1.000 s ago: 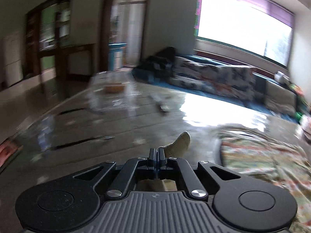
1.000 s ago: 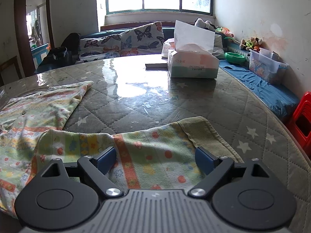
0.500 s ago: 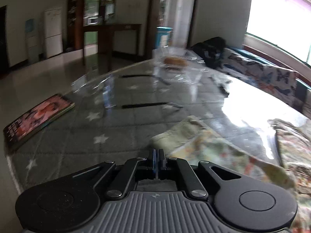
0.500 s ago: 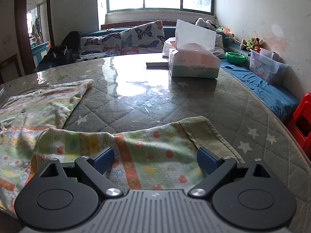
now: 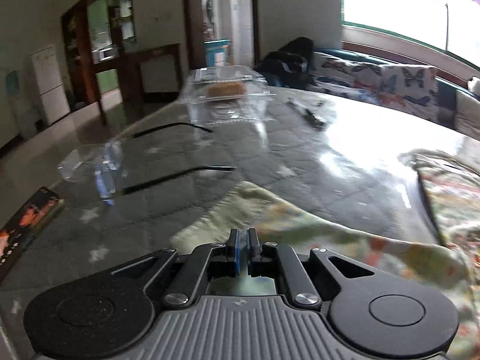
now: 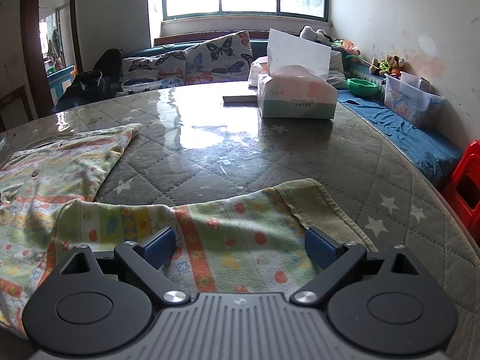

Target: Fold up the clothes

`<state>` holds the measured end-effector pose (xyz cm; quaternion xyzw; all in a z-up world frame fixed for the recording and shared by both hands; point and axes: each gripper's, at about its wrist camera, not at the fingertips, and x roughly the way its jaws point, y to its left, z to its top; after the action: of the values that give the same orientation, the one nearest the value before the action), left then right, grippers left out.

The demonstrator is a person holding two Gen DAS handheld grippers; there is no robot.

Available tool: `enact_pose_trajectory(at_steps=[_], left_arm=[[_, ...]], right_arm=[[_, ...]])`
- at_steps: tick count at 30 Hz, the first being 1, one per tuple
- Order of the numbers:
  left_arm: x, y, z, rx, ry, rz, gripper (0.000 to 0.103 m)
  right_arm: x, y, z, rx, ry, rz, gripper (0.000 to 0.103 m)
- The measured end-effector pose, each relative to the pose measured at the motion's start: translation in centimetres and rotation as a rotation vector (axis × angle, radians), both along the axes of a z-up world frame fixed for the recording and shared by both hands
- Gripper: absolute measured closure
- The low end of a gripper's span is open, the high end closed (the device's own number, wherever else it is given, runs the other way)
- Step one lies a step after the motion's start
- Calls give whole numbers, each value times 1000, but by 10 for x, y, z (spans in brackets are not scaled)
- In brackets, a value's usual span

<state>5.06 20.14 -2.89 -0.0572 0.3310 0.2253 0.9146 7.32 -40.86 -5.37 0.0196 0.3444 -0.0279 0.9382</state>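
The left tongs (image 5: 243, 235) have their blue pads almost together, with only a thin slit between them; they have just parted slightly, and no cloth can be seen pinched in the slit. Just ahead of and under their tips lies a sleeve of the patterned garment (image 5: 240, 210), its ribbed olive cuff spread on the table (image 5: 300, 162). The view is blurred, so whether the pads touch the cloth cannot be told. Farther ahead of the left tongs stands a clear plastic box (image 5: 225, 90) with something brown inside, and to their left a magazine (image 5: 27, 219) lies at the table's edge.

The right tongs (image 6: 240, 241) stand wide apart, hanging over the other sleeve (image 6: 234, 234), which lies flat between and below the pads; the pads do not press it. Its olive cuff (image 6: 315, 204) lies ahead and to the right of them. The garment's body spreads to their left. A tissue box (image 6: 295, 96) stands well ahead on the table.
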Motion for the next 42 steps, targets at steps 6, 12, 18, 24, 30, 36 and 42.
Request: enact_pose_trajectory(at_steps=[6,12,18,24,30,36,42], left_arm=[[1,-7,12,-22,13,-43,95],[0,-54,29,-54,-12,-211,89],[1,-124,37,-97,-28,-448,83],[7,-196,33,-142,-5,-709,83],[8,-244,17,-162,39,-914,84],[3,-258,4,-198,76,-1039,84],[0,-260,-5,-218,87,-1115,85]], right_arm=[[1,2,5,-15,15,8,8],[1,16,17,-21,-11,49,9],[18,43,31,-23,-22,146,15],[53,75,41,-3,-12,239,32],[100,102,44,39,-2,279,53],[147,116,32,75,51,278,72],[179,117,14,67,101,250,95]])
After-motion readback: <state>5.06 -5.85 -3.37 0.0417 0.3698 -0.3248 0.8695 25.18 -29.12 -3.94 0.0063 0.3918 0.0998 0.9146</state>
